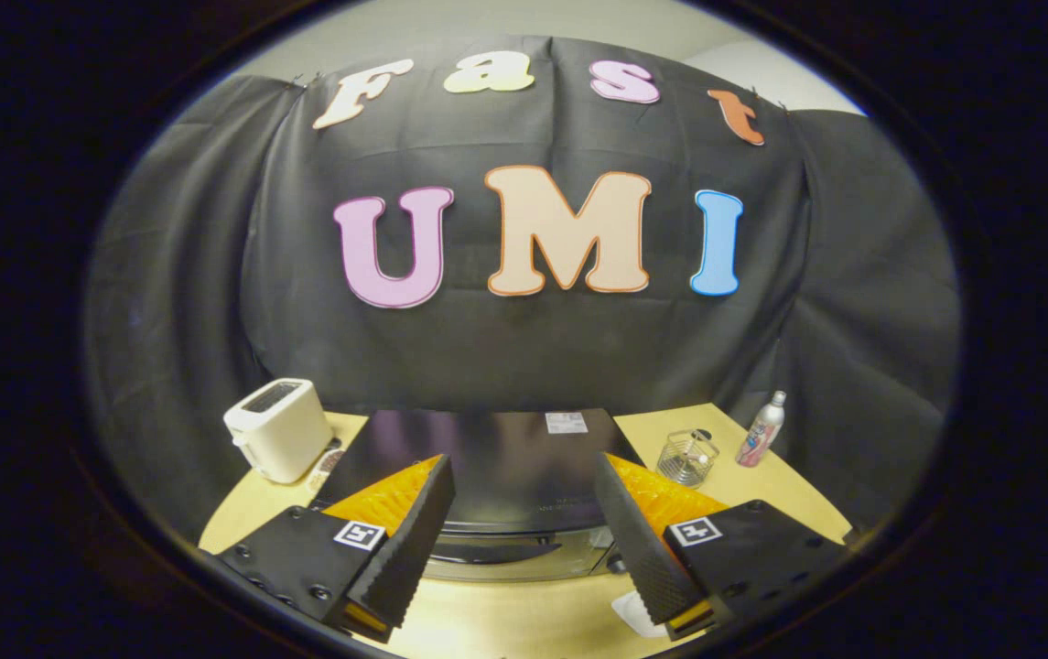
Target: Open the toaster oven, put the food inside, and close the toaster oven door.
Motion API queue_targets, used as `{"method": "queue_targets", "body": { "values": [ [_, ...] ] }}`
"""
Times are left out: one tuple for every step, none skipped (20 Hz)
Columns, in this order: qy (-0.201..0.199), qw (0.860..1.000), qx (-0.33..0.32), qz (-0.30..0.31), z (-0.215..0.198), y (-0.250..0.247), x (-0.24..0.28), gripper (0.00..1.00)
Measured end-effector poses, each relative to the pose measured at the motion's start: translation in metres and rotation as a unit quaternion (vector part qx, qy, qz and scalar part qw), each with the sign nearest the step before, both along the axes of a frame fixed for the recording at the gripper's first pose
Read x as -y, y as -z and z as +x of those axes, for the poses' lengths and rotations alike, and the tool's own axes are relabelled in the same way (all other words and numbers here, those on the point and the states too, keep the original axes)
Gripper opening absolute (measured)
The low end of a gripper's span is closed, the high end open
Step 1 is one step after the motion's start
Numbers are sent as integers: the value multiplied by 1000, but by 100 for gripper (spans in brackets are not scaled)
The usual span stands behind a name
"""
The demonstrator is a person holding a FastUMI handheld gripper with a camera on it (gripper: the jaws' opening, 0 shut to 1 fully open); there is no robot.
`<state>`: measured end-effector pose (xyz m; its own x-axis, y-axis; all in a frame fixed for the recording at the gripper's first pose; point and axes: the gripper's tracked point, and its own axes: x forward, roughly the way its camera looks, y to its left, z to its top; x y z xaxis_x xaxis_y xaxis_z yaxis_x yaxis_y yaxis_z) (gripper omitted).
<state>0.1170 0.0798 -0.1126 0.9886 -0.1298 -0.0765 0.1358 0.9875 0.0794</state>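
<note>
The fingers (524, 540) stand wide apart and empty above the toaster oven (505, 476), which sits on the counter (505, 622) just ahead, door closed. Come down squarely onto the door handle (496, 551) (the dark bar below the top edge), then pull outward and down.

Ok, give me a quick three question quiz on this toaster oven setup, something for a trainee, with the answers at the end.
1. True or false: the toaster oven door is shut.
2. What stands just left of the oven: A) white toaster, B) kettle, C) pan?
3. Fill in: the tool is ____, its fingers apart above the oven's door handle.

Key: 1 true; 2 A; 3 open. Right of the oven stand a wire basket and a bottle.
</note>
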Motion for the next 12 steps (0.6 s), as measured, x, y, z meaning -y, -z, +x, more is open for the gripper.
{"method": "queue_targets", "body": {
  "values": [
    [6,1000,-7,-6,8,8,-1,97],
    [12,1000,-14,-12,14,16,-2,97],
    [18,1000,-20,-16,21,22,-3,97],
    [22,999,-24,-16,27,29,-6,97],
    [23,999,-26,-10,32,33,-9,97],
    [24,999,-26,1,38,38,-13,97],
    [24,999,-26,15,42,42,-18,97],
    [26,999,-27,30,46,48,-21,97],
    [31,998,-28,40,49,52,-23,97],
    [36,998,-29,44,50,58,-23,97],
    [43,998,-32,45,51,63,-23,97],
    [46,997,-35,46,50,68,-23,97]
  ]
}}
